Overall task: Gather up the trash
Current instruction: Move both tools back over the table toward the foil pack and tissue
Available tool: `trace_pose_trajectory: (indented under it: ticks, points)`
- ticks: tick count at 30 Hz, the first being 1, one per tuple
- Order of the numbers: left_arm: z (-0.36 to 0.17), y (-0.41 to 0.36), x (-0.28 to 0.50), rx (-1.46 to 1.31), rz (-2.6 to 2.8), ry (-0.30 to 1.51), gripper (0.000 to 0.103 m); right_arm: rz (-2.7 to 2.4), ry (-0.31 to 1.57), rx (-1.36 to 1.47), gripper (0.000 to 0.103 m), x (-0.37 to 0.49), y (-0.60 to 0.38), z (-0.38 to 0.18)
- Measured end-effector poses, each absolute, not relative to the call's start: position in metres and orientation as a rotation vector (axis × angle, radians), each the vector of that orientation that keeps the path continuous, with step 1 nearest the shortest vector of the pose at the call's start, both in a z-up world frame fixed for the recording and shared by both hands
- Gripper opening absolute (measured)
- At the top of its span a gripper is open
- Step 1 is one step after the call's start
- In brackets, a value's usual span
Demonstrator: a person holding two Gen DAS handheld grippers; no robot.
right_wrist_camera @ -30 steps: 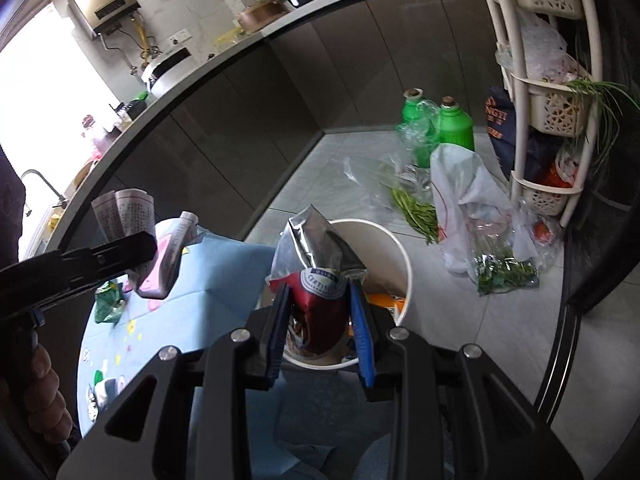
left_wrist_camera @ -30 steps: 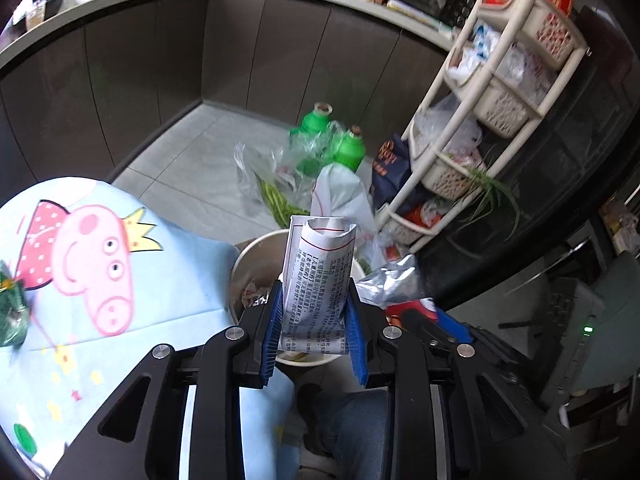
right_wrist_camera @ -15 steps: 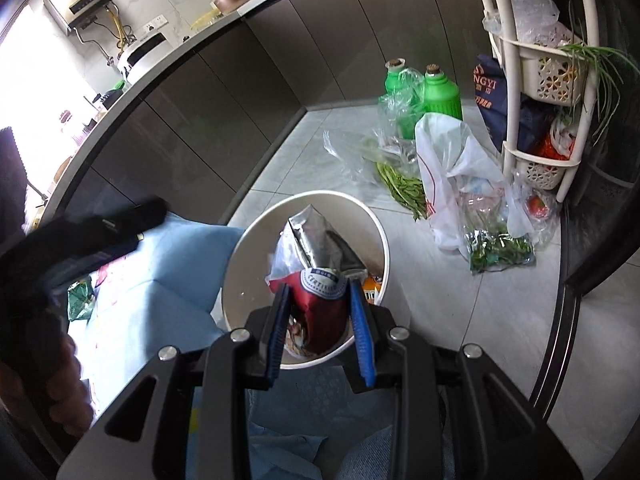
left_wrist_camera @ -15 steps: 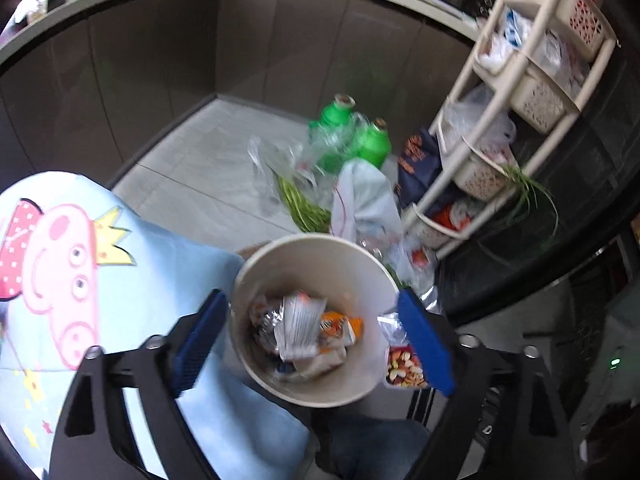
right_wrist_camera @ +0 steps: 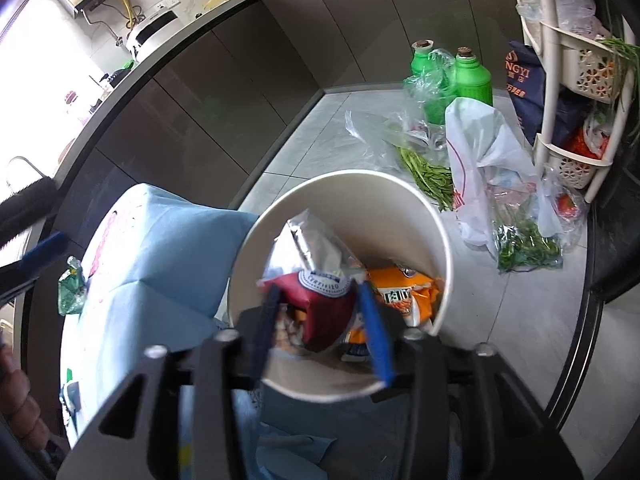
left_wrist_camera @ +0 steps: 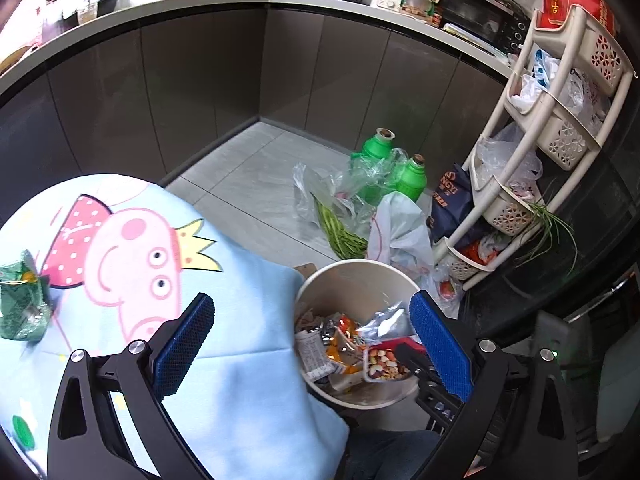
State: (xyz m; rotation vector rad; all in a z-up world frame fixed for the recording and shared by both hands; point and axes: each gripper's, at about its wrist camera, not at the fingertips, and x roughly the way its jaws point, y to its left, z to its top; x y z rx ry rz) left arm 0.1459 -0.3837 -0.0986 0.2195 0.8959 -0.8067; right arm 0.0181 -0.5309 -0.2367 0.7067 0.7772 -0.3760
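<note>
While the left gripper [left_wrist_camera: 310,344] opens wide with nothing between its jaws, we see it above the table edge just beside the bin [left_wrist_camera: 348,276]. Over the bin's mouth, the right gripper [right_wrist_camera: 320,320] is opening around the red packet [right_wrist_camera: 320,306], its pads seemingly no longer pressing. Inside the bin lie wrappers [left_wrist_camera: 340,348]; a green wrapper [left_wrist_camera: 22,300] stays on the tablecloth [left_wrist_camera: 240,380], well apart from the bin.

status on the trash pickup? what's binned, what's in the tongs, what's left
Done: several wrappers lie in the white bin. The left tongs are wide open and empty. In hand: the right tongs are opening over the bin with the red and silver bag between their pads, not yet dropped clear. Left: at least the green wrapper on the blue tablecloth.
</note>
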Motion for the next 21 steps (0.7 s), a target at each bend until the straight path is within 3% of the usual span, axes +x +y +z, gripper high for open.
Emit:
trace_pose_trajectory:
  ticks: [1,5,14,21]
  points:
    - [-0.097,-0.381,0.147,0.216,-0.803,0.895,0.094,-0.372,0.785,0.700,0.074,0.021,-0.529,-0.239]
    - [-0.090,-0.370,0.149,0.169,-0.795,0.909,0.094,-0.355,0.781,0.642,0.100,0.018,-0.519,-0.231]
    - [-0.054,-0.325,0.131,0.118,-0.747,0.884,0.094,-0.289,0.703,0.519,0.099,0.007,-0.487,-0.166]
    - [-0.024,-0.237,0.110,0.069,-0.644,0.856,0.094,-0.151,0.651,0.474,0.099,0.007,-0.436,-0.112]
